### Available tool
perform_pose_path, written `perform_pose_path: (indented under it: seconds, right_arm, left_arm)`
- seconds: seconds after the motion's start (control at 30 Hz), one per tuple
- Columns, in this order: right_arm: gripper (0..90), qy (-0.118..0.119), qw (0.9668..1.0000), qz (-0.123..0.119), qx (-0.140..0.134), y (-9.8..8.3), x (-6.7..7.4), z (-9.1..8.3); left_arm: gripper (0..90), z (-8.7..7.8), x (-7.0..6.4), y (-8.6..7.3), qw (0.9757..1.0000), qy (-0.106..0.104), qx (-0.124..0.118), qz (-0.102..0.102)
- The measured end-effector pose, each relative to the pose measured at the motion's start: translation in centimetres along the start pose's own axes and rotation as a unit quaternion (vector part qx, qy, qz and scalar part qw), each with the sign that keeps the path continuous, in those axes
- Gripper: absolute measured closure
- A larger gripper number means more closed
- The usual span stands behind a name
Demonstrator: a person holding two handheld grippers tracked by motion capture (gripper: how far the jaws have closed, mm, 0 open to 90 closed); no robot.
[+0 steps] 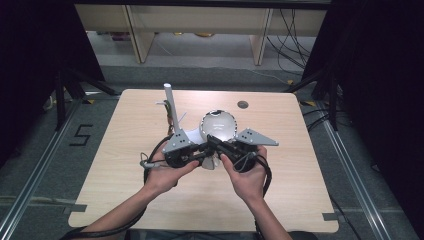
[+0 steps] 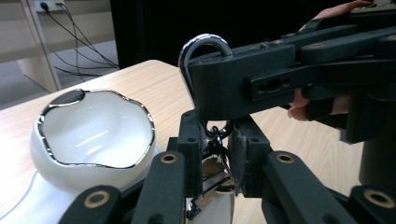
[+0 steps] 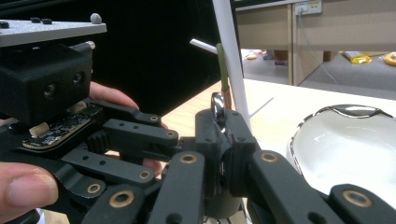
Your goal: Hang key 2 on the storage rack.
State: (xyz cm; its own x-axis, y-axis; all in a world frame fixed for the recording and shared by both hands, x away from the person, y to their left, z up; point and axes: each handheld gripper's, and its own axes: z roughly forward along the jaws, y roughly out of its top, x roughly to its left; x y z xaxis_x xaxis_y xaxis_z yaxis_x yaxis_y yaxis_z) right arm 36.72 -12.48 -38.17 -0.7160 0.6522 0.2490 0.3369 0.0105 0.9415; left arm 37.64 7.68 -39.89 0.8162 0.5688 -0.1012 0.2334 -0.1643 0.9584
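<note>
My left tool [image 1: 202, 156] and my right tool [image 1: 216, 145] met nose to nose near the middle of the desk [image 1: 125, 175], just in front of the white bowl [image 1: 218, 125]. Between them hung a small metal piece with a shiny curved ring [image 2: 205, 44] at its top and a short dark chain [image 2: 217, 135] below it.

In the left gripper view, the jaws of my left tool stood close together with the chain and a pale, metal-edged part [image 2: 212, 184] between them; the pads looked pressed against that part. My right tool [image 2: 243, 88] crossed the upper half of that view, its block-shaped jaw end covering most of the ring, so just the bright arc showed above it.

In the right gripper view, my right tool [image 3: 223, 144] had its jaws drawn together on a thin shiny edge of the ring [image 3: 216, 105], clamped tight. My left tool's black linkage [image 3: 126, 144] lay to the left of it.

The bowl sat on a white mat [image 1: 192, 136], its rim wavy and edged in silver. Behind the tools a white upright rod [image 1: 170, 105] rose from the desk, with a thin olive stick [image 3: 223, 70] just beside it.
</note>
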Motion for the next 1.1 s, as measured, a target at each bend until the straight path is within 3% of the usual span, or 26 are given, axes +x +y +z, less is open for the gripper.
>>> perform_pose_path:
  seconds: [0.3, 0.37, 0.43, 0.5, 0.57, 0.67, 0.73, 0.93, 0.97, 1.0, 1.03, 1.1]
  right_arm:
    - [76.9, 0.003, 1.0000, 0.005, 0.006, -0.1, 0.1, 0.1]
    - [74.0, 0.001, 0.9999, 0.012, 0.002, -0.1, 0.1, 0.1]
    - [70.8, -0.001, 1.0000, 0.003, -0.009, 0.0, -0.1, -0.1]
    - [68.3, 0.003, 0.9997, 0.020, -0.013, 0.1, -0.1, -0.4]
    - [67.3, 0.003, 0.9996, 0.019, -0.019, 0.4, -0.3, -0.9]
    - [66.8, -0.007, 0.9991, 0.017, -0.038, 0.6, -0.7, -1.7]
    - [66.8, -0.013, 0.9986, 0.029, -0.042, 0.7, -1.0, -2.3]
    - [66.7, -0.037, 0.9978, 0.027, -0.048, 0.3, -2.1, -4.0]
    - [66.7, -0.041, 0.9970, 0.047, -0.046, 0.0, -2.2, -4.4]
    - [66.6, -0.043, 0.9969, 0.040, -0.053, -0.1, -2.5, -4.6]
    - [66.6, -0.045, 0.9961, 0.055, -0.051, -0.3, -2.5, -4.9]
    - [66.5, -0.057, 0.9958, 0.050, -0.052, -0.7, -3.2, -5.5]
  left_arm:
    - [75.6, -0.2, -0.1, 0.2, 0.9998, 0.009, 0.008, 0.015]
    - [75.7, -0.2, 0.0, 0.2, 0.9998, 0.010, 0.009, 0.017]
    - [75.8, -0.3, 0.0, 0.2, 0.9998, 0.013, 0.010, 0.014]
    - [75.8, -0.3, 0.1, 0.1, 0.9997, 0.014, 0.013, 0.015]
    - [75.8, -0.3, 0.2, 0.0, 0.9997, 0.015, 0.016, 0.013]
    - [75.9, -0.5, 0.5, -0.1, 0.9996, 0.019, 0.017, 0.012]
    - [75.9, -0.5, 0.7, -0.3, 0.9996, 0.020, 0.016, 0.008]
    - [76.1, -1.2, 1.4, -0.6, 0.9989, 0.037, 0.029, 0.005]
    - [76.1, -1.2, 1.5, -0.7, 0.9990, 0.038, 0.026, 0.002]
    - [76.2, -1.3, 1.7, -0.8, 0.9988, 0.041, 0.026, 0.002]
    - [76.2, -1.5, 1.8, -0.8, 0.9985, 0.046, 0.030, 0.001]
    - [76.2, -1.7, 2.2, -1.0, 0.9983, 0.052, 0.029, 0.002]
